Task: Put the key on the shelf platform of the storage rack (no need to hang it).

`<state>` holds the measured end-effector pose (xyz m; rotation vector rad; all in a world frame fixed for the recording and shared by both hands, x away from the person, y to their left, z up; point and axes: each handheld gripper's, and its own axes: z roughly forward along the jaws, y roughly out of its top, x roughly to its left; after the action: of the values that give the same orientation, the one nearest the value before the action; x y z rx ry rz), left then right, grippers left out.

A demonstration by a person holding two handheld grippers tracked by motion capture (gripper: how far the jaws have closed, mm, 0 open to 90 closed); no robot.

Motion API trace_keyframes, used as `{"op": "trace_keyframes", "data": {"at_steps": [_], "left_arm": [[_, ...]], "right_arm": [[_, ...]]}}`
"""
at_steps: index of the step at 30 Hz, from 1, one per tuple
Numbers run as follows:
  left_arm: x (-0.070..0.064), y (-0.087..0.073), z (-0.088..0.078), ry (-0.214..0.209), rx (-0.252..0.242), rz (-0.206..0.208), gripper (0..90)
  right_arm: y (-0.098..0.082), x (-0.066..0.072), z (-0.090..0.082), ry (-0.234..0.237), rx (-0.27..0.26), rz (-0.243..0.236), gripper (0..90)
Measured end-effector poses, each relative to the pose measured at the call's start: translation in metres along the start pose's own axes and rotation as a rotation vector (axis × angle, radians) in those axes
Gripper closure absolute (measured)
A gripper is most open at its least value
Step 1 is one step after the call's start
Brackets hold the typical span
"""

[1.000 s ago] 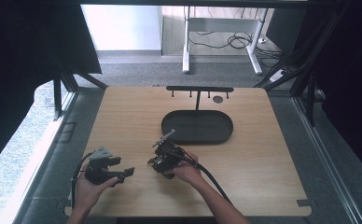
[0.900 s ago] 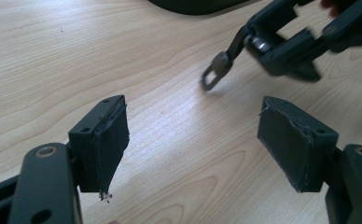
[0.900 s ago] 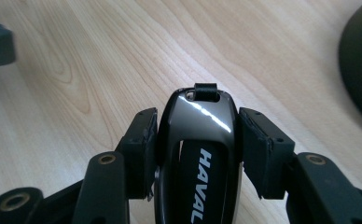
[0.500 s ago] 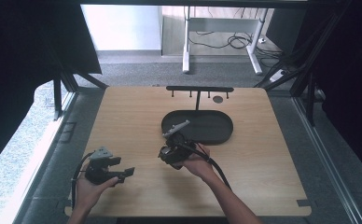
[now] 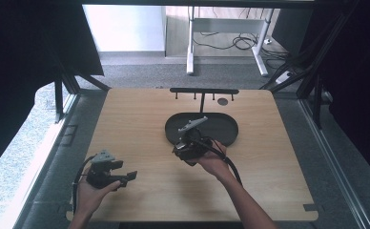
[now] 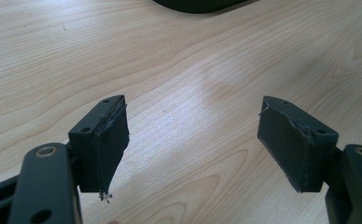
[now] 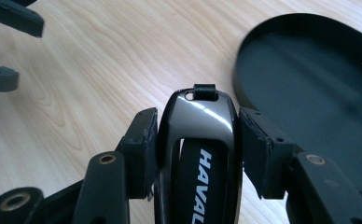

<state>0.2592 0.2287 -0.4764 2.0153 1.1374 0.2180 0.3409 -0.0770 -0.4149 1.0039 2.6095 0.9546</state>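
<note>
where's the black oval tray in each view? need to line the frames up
High view: black oval tray at table centre, just beyond the right gripper.
Left gripper view: only its dark edge at the top border.
Right gripper view: upper right, past the glossy black HAVAL key fob.
Shared landmark: the light wooden tabletop.

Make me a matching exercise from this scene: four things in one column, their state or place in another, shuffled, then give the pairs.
Things
1. left gripper
2. right gripper
3. black oval tray
4. black rack

States or places
A. stands at the table's far edge
B. shut on a glossy black key fob
C. open, over bare wood
D. lies mid-table, nothing in the part that shows

Pairs: 1-C, 2-B, 3-D, 4-A
</note>
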Motion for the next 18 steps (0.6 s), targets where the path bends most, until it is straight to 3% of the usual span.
{"op": "trace_keyframes", "data": {"at_steps": [18], "left_arm": [[-0.001, 0.0, 0.001, -0.002, 0.005, -0.003, 24.9]], "right_arm": [[-0.007, -0.034, -0.015, -0.077, -0.001, 0.057, 49.9]]}}
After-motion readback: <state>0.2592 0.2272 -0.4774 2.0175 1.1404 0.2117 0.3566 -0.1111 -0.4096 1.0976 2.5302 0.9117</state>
